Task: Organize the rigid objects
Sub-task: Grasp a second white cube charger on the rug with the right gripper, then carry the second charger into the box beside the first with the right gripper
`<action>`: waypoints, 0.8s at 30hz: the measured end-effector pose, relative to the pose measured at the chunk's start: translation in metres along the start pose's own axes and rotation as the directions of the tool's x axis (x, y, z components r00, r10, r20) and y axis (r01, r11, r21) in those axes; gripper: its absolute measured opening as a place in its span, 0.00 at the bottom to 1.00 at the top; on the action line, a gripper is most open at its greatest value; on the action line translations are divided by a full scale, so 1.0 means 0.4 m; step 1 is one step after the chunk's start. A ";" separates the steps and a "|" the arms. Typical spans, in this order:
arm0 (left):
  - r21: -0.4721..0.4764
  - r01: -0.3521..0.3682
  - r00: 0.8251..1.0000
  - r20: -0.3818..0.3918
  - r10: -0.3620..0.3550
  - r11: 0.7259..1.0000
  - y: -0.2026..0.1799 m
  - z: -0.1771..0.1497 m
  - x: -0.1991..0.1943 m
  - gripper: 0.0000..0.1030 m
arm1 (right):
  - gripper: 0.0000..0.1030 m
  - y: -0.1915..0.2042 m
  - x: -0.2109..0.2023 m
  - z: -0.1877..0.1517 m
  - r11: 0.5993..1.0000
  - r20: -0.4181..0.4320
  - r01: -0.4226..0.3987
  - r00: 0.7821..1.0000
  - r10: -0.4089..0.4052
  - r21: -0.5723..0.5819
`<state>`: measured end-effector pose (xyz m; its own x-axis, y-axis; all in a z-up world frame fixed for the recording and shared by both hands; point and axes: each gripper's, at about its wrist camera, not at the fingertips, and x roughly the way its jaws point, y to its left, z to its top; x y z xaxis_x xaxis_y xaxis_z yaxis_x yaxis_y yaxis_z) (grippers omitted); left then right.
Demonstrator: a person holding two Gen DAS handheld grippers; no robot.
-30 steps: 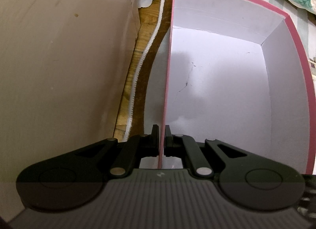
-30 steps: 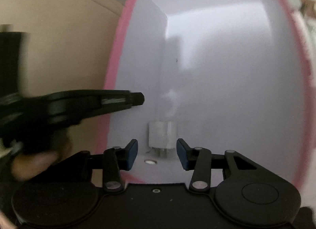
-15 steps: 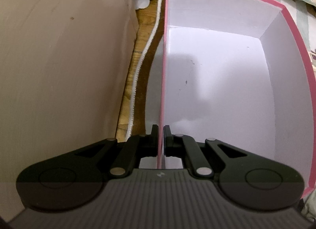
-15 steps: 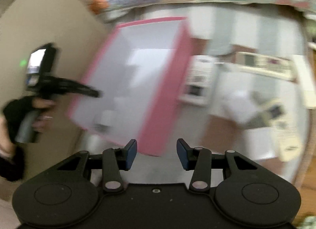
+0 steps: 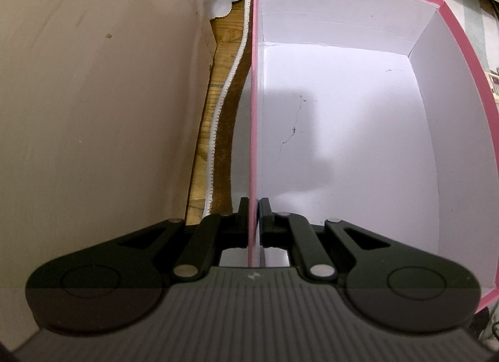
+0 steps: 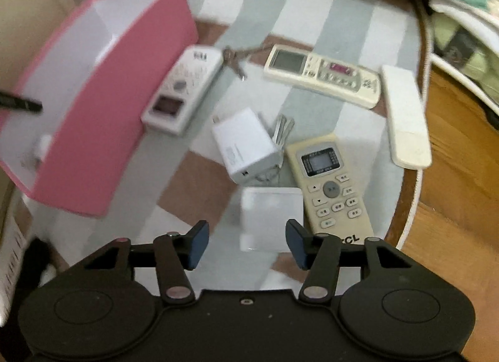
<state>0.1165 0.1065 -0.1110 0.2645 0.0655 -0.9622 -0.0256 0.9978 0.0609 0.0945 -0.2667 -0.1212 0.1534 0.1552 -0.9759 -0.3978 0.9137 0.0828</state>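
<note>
The pink cardboard box with white inside (image 5: 343, 143) is gripped by its left wall in the left gripper (image 5: 254, 221). The right gripper (image 6: 246, 242), jaws just widened and holding nothing, is hovered over a small white square charger block (image 6: 271, 215) on the striped cloth (image 6: 249, 18).

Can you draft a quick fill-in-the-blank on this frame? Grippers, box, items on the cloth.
1. The left gripper is shut on the wall of the ____ box.
2. The right gripper has jaws that are ____, having just been opening, with nothing between the pads.
3. Just ahead of it lies a small white ____.
4. The remote beside that bears the letters ____.

Missing: pink; open; block; TCL
</note>
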 end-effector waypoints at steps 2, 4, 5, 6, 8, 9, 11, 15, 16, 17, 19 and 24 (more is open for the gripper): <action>0.005 -0.004 1.000 0.000 0.004 1.000 -0.001 -0.001 -0.001 0.05 | 0.66 -0.001 0.014 0.007 0.999 0.001 0.034 0.999 -0.034 -0.037; 0.011 -0.009 1.000 0.001 0.009 1.000 -0.004 -0.002 -0.002 0.05 | 0.68 -0.002 0.026 0.005 0.997 0.009 0.055 0.998 -0.054 -0.048; 0.010 -0.010 1.000 -0.002 0.010 1.000 -0.005 -0.002 -0.002 0.05 | 0.69 -0.001 0.031 0.000 0.998 0.015 0.046 0.999 -0.046 -0.039; 0.006 -0.007 1.000 -0.009 0.007 1.000 -0.006 0.000 -0.001 0.05 | 0.69 -0.002 0.039 -0.006 0.999 0.018 0.028 0.999 -0.028 -0.025; 0.004 0.000 1.000 -0.025 0.001 1.000 -0.003 0.007 0.000 0.04 | 0.73 0.002 0.055 -0.018 0.999 0.022 0.038 0.999 -0.037 -0.027; -0.002 0.004 1.000 -0.030 -0.004 1.000 0.000 0.009 0.002 0.04 | 0.73 0.006 0.066 -0.023 0.997 0.013 0.059 0.998 -0.058 -0.040; -0.004 0.005 1.000 -0.029 -0.005 1.000 0.002 0.009 0.004 0.04 | 0.72 0.009 0.077 -0.028 0.995 0.015 0.084 0.996 -0.083 -0.045; 0.005 -0.011 1.000 -0.025 0.011 1.000 -0.003 0.009 0.005 0.05 | 0.67 -0.007 0.083 -0.024 0.998 0.054 0.060 0.997 -0.060 -0.010; 0.009 -0.016 1.000 -0.024 0.016 1.000 -0.005 0.009 0.006 0.05 | 0.62 -0.012 0.087 -0.022 0.998 0.054 0.058 0.997 -0.058 0.000; 0.012 -0.020 1.000 -0.023 0.020 1.000 -0.007 0.010 0.007 0.06 | 0.58 -0.020 0.093 -0.020 0.998 0.051 0.057 0.997 -0.057 0.010; 0.012 -0.021 1.000 -0.022 0.021 1.000 -0.010 0.009 0.007 0.06 | 0.58 -0.035 0.104 -0.018 0.999 0.044 0.033 0.998 -0.035 0.039; 0.013 -0.019 1.000 -0.020 0.020 1.000 -0.010 0.010 0.009 0.06 | 0.58 -0.039 0.104 -0.020 0.996 0.059 0.033 0.998 -0.038 0.077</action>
<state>0.1214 0.1027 -0.1137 0.2446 0.0849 -0.9659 -0.0183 0.9964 0.0829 0.0997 -0.2775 -0.1648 0.2215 0.1425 -0.9647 -0.3216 0.9446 0.0657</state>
